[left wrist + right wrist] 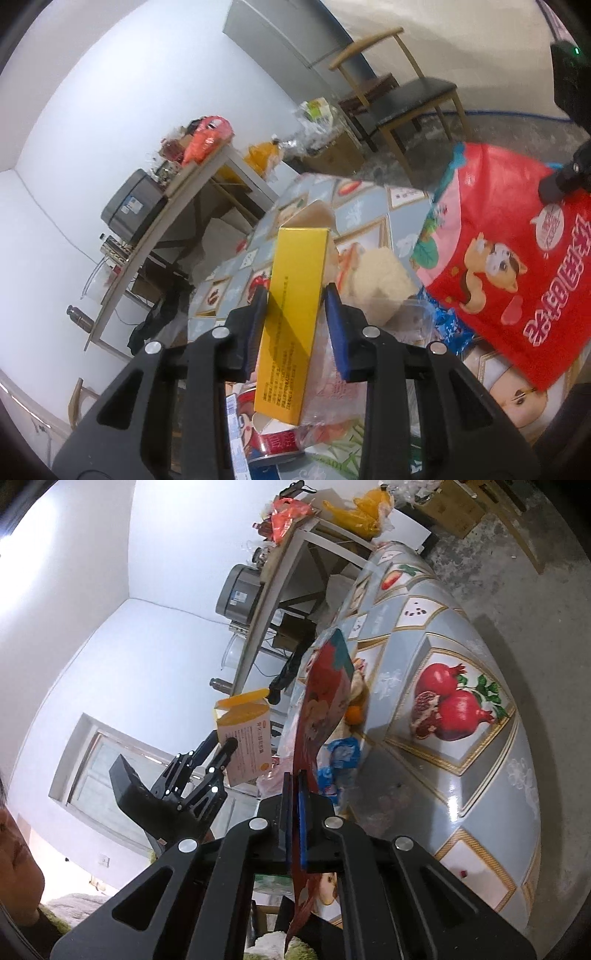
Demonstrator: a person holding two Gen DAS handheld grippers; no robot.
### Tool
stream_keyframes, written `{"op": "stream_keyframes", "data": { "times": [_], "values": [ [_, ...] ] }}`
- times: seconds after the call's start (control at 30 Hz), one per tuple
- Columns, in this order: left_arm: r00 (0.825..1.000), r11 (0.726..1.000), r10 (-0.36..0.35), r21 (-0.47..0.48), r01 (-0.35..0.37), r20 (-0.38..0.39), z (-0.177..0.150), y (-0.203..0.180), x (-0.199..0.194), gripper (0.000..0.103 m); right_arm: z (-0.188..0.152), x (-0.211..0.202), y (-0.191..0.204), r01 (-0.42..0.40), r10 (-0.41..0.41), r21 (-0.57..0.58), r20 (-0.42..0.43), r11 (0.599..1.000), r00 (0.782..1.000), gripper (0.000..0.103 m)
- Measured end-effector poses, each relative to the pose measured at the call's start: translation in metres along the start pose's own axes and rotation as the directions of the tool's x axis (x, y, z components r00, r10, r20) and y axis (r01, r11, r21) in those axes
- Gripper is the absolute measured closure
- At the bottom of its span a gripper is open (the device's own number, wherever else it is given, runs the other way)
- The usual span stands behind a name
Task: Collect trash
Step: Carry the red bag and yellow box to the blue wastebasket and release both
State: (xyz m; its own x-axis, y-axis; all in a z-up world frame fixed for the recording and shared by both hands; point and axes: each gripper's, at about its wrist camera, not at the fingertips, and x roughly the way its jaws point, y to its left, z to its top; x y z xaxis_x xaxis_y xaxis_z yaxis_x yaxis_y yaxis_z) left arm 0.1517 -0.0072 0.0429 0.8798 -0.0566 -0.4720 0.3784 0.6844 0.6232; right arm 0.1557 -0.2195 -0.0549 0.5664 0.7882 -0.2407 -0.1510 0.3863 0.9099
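My left gripper (pixel 295 314) is shut on a long yellow carton (pixel 291 317) and holds it above the table; the right wrist view shows the carton (pixel 245 746) lifted with its end flap open. My right gripper (pixel 295 819) is shut on the edge of a red printed bag (pixel 325 694), which it holds up above the table; the bag (pixel 517 258) fills the right of the left wrist view. Under the carton lie a clear plastic bag (pixel 332 387), a red can (pixel 273 439), a blue wrapper (pixel 341 755) and a crumpled beige paper (pixel 380 277).
The table has a fruit-patterned cloth (pixel 461 709). An orange (pixel 352 714) lies by the red bag. A cluttered side table (pixel 162 221) with a grey appliance (pixel 133 206) stands beyond. A wooden chair (pixel 402 96) stands on the concrete floor.
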Motion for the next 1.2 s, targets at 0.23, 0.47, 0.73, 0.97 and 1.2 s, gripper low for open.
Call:
{"op": "stream_keyframes", "data": {
  "times": [0.23,0.47,0.73,0.97,1.2],
  "values": [
    [0.999,0.994,0.024,-0.105,-0.019,0.045,0.004,0.024,-0.026,0.073,-0.014,0.007,0.051,0.113,-0.115,-0.167,0.000,0.979,0.993,0.101],
    [0.998,0.980,0.022,-0.197,-0.011,0.052,0.000,0.041,-0.044,0.073,-0.043,0.017,0.120,0.268,-0.258,-0.409,0.081,0.872,0.963,0.101],
    [0.995,0.965,0.034,-0.263,-0.010,0.089,0.009,0.051,-0.069,0.073,-0.062,0.010,0.148,0.271,-0.254,-0.470,0.101,0.840,0.962,0.101],
    [0.988,0.941,-0.055,-0.323,0.099,0.144,0.039,0.051,-0.085,0.073,-0.049,-0.048,0.147,0.310,-0.228,-0.413,0.236,0.856,0.945,0.102],
    [0.914,0.857,-0.355,-0.322,0.402,0.194,0.108,0.006,-0.071,0.073,-0.039,-0.138,0.132,0.473,-0.313,-0.314,0.444,0.824,0.840,0.102]
  ]
}}
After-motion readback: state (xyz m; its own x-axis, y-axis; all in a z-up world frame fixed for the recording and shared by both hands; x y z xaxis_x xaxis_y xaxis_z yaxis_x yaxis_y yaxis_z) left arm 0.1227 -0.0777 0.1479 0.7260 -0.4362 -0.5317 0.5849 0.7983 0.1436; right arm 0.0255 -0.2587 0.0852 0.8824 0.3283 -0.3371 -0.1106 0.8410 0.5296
